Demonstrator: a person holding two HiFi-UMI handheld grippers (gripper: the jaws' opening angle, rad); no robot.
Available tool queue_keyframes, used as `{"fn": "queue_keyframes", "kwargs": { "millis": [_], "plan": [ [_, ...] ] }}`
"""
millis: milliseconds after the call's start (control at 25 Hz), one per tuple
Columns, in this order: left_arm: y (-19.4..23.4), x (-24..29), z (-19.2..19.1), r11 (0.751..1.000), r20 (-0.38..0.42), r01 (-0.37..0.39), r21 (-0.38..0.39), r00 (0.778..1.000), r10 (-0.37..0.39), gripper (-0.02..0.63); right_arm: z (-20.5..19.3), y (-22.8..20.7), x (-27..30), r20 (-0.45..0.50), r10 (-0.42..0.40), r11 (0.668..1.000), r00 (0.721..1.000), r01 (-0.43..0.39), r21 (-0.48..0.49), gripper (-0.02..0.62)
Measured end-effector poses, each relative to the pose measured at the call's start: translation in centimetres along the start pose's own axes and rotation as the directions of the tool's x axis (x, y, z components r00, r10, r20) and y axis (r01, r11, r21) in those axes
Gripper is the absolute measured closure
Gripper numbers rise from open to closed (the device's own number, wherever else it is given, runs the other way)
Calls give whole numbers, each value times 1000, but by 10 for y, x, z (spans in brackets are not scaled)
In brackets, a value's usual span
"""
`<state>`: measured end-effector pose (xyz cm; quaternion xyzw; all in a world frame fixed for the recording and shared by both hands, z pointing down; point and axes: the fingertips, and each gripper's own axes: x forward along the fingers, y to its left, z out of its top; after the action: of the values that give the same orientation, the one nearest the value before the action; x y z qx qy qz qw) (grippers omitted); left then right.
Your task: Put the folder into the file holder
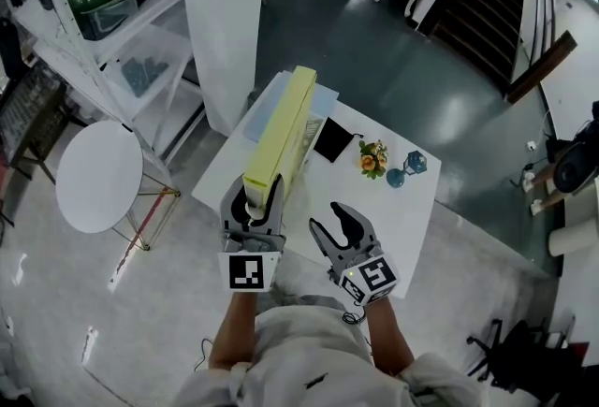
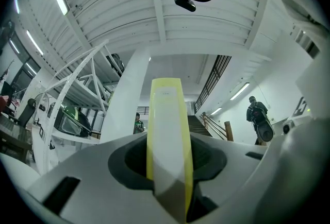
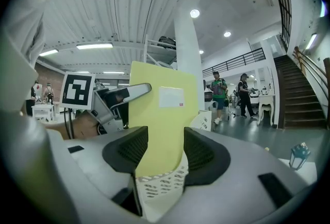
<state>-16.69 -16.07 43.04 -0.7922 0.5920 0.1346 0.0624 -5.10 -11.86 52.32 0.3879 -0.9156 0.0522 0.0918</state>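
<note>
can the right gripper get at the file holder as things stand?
Probably yes. The right gripper is open and empty, and the file holder's white mesh wall sits straight ahead of its jaws with nothing between. The folder, held by the left gripper, stands beyond that wall.

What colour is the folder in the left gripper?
The folder is pale yellow with a small white label, clearest in the right gripper view.

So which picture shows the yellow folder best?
The right gripper view: the folder shows its wide yellow face and white label. The head view sees its narrow top from above; the left gripper view just its thin edge, clamped in the left gripper.
</note>
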Motion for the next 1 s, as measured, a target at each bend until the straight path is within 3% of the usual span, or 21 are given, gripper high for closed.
{"fn": "queue_keyframes", "kwargs": {
  "millis": [600,1000],
  "plan": [
    [-7,12,-17,1000,69,-28,-9,997,28,436,-23,-21,1,4,15,1000,1000,-15,1,379],
    [-10,-1,-62,999,-10,-46,-12,999,46,430,-36,-23,1,-17,-2,1000,1000,3,14,379]
  ]
}}
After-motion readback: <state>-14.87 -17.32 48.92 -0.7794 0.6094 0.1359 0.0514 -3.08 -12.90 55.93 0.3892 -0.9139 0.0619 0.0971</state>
